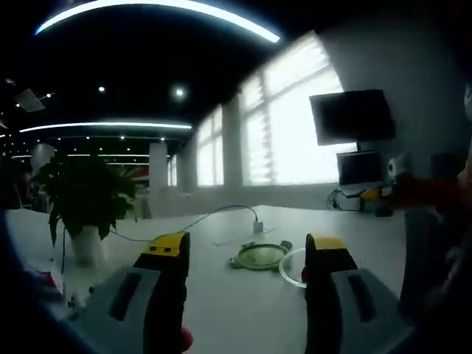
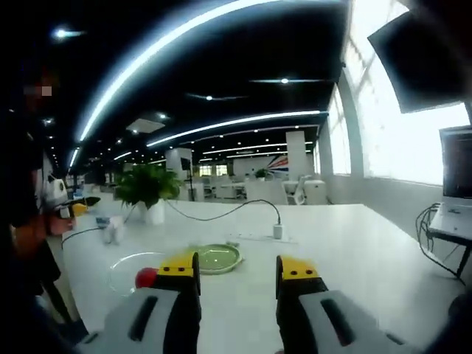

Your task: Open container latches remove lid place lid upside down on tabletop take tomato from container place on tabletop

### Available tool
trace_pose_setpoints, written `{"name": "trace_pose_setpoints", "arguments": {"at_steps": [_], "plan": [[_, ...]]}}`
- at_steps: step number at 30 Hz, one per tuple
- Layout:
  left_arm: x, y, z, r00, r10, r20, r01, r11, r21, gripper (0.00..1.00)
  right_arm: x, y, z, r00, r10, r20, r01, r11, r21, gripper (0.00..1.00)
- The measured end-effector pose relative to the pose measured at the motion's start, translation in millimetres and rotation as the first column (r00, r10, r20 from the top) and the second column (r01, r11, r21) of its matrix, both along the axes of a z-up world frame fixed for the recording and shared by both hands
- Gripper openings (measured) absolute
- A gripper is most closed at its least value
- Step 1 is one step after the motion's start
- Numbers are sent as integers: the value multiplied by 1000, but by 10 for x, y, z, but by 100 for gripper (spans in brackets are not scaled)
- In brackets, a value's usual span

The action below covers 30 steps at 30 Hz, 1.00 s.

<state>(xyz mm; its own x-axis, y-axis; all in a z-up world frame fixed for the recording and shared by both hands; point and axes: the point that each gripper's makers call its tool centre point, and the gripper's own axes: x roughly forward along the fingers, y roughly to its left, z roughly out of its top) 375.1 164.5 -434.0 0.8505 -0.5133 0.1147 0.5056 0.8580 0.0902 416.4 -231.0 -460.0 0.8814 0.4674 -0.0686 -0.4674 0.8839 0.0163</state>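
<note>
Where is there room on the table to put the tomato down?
Bare tabletop lies right of the green lid and the charger block. It is crowded on the other side, around the clear container with the tomato, the cable and the potted plant.

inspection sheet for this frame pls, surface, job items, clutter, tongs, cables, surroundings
Surface: white tabletop, bare in front.
Job's things: green lid flat on table; clear container beside it; red tomato at the container, in or out unclear.
Clutter: potted plant.
Tongs: left tongs open, empty; right tongs open, empty.
Cables: cable to power strip.
Surroundings: office, bright windows, monitor, laptop.
</note>
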Motion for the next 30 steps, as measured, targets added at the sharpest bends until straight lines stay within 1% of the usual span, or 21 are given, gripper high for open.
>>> {"name": "trace_pose_setpoints", "arguments": {"at_steps": [3,6,9,12,14,16,18,19,20,21,22,24,26,27,30], "plan": [[15,-177,34,998,-58,-8,58,998,20,55,13,124,51,999,34,7,-33,999,-24,36],[44,-289,83,996,-92,-7,92,995,42,55,18,254,75,997,72,3,-71,997,-43,36],[78,-397,127,992,-126,-9,126,988,84,55,18,373,89,994,110,-9,-110,993,-43,36],[76,-537,144,983,-181,-26,183,976,116,55,-6,517,98,985,169,-28,-170,984,-54,36],[67,-682,122,970,-238,-55,244,959,147,55,-29,624,100,975,217,-45,-220,973,-73,36],[47,-807,98,953,-292,-86,302,939,163,55,-30,703,120,969,243,-49,-246,965,-88,36],[34,-906,53,936,-330,-120,348,918,191,55,-44,804,120,957,284,-64,-290,951,-110,36],[28,-953,17,927,-346,-141,370,906,207,56,-50,833,114,952,297,-72,-303,946,-115,36],[18,-997,-34,917,-362,-165,393,890,232,56,-53,860,111,949,307,-76,-315,941,-124,36],[15,-1047,-70,908,-379,-176,414,873,256,56,-53,910,115,943,322,-79,-330,935,-132,36],[8,-1089,-127,898,-390,-202,434,857,277,56,-66,951,100,935,341,-92,-351,926,-138,36],[18,-1157,-183,888,-404,-222,456,835,306,56,-68,1013,89,927,361,-101,-373,916,-151,36],[18,-1232,-260,869,-420,-264,490,806,331,56,-93,1082,48,913,390,-123,-407,897,-172,36],[13,-1291,-286,855,-438,-279,515,787,341,56,-111,1119,23,903,408,-135,-428,884,-188,36],[41,-1400,-324,828,-459,-323,552,767,326,55,-186,1246,-63,864,471,-178,-502,833,-233,37]]}}
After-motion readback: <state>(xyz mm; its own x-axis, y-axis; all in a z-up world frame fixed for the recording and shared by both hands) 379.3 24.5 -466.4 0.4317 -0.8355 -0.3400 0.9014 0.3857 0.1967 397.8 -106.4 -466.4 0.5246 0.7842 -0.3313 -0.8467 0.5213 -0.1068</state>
